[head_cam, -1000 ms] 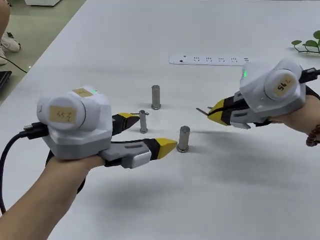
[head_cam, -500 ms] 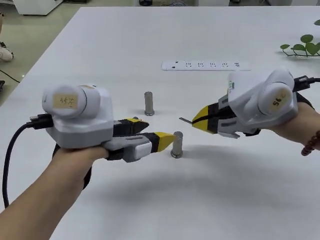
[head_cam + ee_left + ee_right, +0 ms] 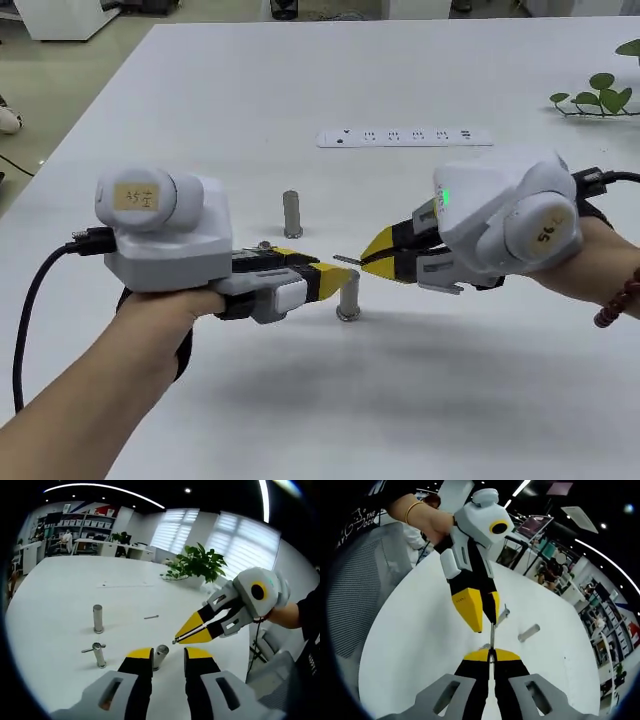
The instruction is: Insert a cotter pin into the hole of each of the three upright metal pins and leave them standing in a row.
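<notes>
Left gripper [image 3: 168,655], bottom centre of the left gripper view: jaws apart. The nearest metal pin [image 3: 347,298] stands upright between the tips. It sits close against the left-hand jaw with a gap on the other side, so it is not clamped.

Right gripper [image 3: 491,653], bottom centre of the right gripper view: jaws closed on a cotter pin [image 3: 346,261], thin end sticking out past the tips. In the head view, centre frame, the cotter pin points toward frame left, its tip just beside the top of the nearest metal pin. Cannot tell if they touch. A hand holds each gripper, one at left and one at right of the frame.

Second metal pin [image 3: 99,655], lower left of the left gripper view: upright, with an inserted cotter pin [image 3: 92,649] crosswise through its top. In the head view it is mostly hidden behind the left gripper.

Far metal pin [image 3: 98,618], above the second one in the frame: upright, hole bare.

Loose cotter pin [image 3: 151,616], centre frame, lies flat on the white table [image 3: 330,400], apart from the metal pins.

Power strip [image 3: 405,137], upper centre of the head view, lies flat and well beyond the pins. Plant [image 3: 597,93] at the upper right edge.
</notes>
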`<action>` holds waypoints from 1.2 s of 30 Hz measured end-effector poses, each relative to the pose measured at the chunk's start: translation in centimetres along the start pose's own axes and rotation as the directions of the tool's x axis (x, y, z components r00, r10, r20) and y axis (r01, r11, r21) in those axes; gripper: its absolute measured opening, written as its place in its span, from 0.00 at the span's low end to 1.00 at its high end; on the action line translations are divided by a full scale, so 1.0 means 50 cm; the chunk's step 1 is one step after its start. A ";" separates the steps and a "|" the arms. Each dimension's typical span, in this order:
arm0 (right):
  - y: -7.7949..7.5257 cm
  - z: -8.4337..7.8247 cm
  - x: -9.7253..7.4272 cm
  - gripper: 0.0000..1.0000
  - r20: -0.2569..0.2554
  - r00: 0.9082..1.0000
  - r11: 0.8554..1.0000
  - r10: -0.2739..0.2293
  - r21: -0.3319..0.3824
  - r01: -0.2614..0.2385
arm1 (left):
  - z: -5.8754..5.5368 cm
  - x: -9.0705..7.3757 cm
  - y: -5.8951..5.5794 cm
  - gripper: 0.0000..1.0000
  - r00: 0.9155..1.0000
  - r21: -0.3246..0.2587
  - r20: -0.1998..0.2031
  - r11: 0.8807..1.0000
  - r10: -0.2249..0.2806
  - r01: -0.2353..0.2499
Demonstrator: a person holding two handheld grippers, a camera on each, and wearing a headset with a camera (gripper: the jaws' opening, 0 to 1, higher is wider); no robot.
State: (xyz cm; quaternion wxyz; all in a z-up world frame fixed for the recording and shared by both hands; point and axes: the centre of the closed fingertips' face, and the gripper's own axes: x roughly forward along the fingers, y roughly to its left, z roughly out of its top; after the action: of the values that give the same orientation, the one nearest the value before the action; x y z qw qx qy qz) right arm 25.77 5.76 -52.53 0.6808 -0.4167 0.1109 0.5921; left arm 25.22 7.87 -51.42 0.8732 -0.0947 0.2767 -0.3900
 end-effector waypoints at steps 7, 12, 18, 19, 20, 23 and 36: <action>0.006 0.012 0.000 0.00 0.001 1.000 1.000 0.000 -0.028 0.000 | 0.008 0.002 -0.012 0.12 0.999 -0.019 0.017 0.999 -0.033 0.034; 0.008 0.019 0.000 0.00 0.004 1.000 0.999 0.001 -0.043 -0.001 | 0.009 0.004 -0.016 0.08 0.999 -0.023 0.021 0.999 -0.045 0.045; 0.009 0.025 0.001 0.00 0.008 1.000 0.999 0.001 -0.047 -0.001 | 0.008 0.005 -0.019 0.03 0.998 -0.019 0.024 0.999 -0.050 0.050; 0.009 0.026 0.001 0.00 0.007 1.000 0.999 0.002 -0.048 -0.002 | 0.008 0.005 -0.019 0.02 0.998 -0.017 0.025 0.999 -0.051 0.052; 0.010 0.026 0.001 0.00 0.007 1.000 0.999 0.003 -0.050 -0.002 | 0.008 0.005 -0.019 0.01 0.998 -0.017 0.026 0.999 -0.050 0.051; 0.011 0.027 0.001 0.00 0.004 1.000 0.998 0.004 -0.056 -0.003 | 0.010 0.005 -0.017 0.00 0.998 -0.019 0.032 0.999 -0.049 0.050; 0.011 0.032 -0.004 0.00 0.011 1.000 1.000 -0.004 -0.031 0.004 | 0.016 0.004 -0.027 0.00 0.997 0.081 0.045 0.995 -0.069 0.066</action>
State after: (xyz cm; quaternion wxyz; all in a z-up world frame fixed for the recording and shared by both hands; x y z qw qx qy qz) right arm 24.70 6.71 -51.65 0.6762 -0.4243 0.0972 0.5944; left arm 24.93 6.75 -50.30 0.8689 -0.0787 0.2367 -0.4275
